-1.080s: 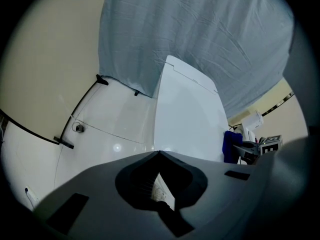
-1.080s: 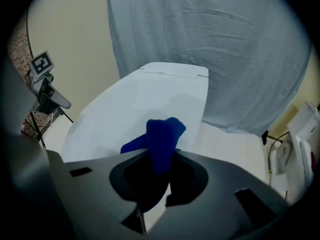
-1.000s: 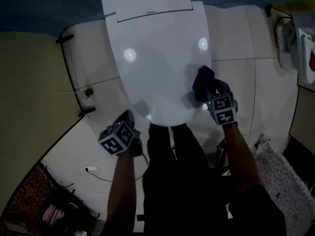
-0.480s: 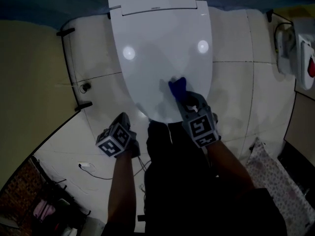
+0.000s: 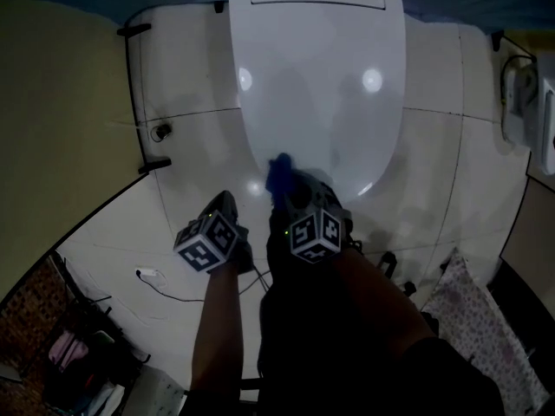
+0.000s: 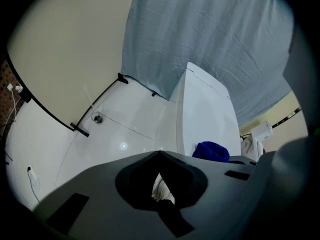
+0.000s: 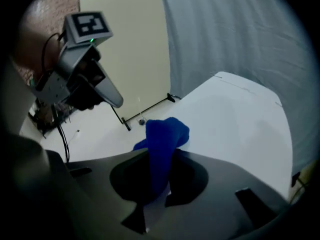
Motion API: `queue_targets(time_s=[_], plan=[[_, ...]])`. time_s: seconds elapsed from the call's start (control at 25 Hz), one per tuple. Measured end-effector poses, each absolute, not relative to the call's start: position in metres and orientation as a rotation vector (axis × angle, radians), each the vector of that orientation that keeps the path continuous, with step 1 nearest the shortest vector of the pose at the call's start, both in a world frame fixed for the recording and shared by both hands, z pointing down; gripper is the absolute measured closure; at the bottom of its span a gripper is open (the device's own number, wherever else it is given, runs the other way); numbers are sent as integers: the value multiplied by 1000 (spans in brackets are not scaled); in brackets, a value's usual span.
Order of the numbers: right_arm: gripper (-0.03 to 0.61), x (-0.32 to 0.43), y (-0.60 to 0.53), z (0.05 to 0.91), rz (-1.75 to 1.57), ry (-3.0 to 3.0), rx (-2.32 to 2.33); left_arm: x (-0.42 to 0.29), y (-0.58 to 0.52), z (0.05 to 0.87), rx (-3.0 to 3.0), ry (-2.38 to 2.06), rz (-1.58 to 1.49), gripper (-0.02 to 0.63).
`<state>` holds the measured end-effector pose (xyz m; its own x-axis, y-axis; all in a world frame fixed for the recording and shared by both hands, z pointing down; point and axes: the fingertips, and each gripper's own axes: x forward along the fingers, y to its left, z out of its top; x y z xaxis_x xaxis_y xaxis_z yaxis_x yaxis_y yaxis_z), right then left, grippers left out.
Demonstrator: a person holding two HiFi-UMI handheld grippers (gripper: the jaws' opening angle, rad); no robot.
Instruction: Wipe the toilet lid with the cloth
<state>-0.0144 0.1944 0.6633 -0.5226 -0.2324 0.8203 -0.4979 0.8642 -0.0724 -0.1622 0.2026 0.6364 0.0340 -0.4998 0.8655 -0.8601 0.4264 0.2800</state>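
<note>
so the right tool is clenched on the blue cloth, which bunches up out of the jaws and sits on the front edge of the white toilet lid, around 7 o'clock on the lid in the head view. The left tool is closed with nothing in it. It hangs over the white floor tiles just beside the toilet, at roughly 8 o'clock from the cloth.

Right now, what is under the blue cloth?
The white toilet lid, near its front edge, where the right gripper holds the cloth. The patch of lid directly beneath is covered and cannot be seen.
</note>
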Motion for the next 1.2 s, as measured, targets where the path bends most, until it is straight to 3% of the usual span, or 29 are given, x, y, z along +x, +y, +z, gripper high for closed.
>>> queue_targets(time_s=[0.28, 0.8, 1.2], plan=[[523, 43, 194, 670, 184, -2101, 502, -138, 190, 644, 1262, -1567, 436, 612], [523, 168, 177, 669, 171, -2000, 662, -106, 156, 642, 1351, -1515, 514, 612], [523, 232, 156, 666, 424, -1794, 846, -79, 138, 583, 1505, -1438, 350, 612]])
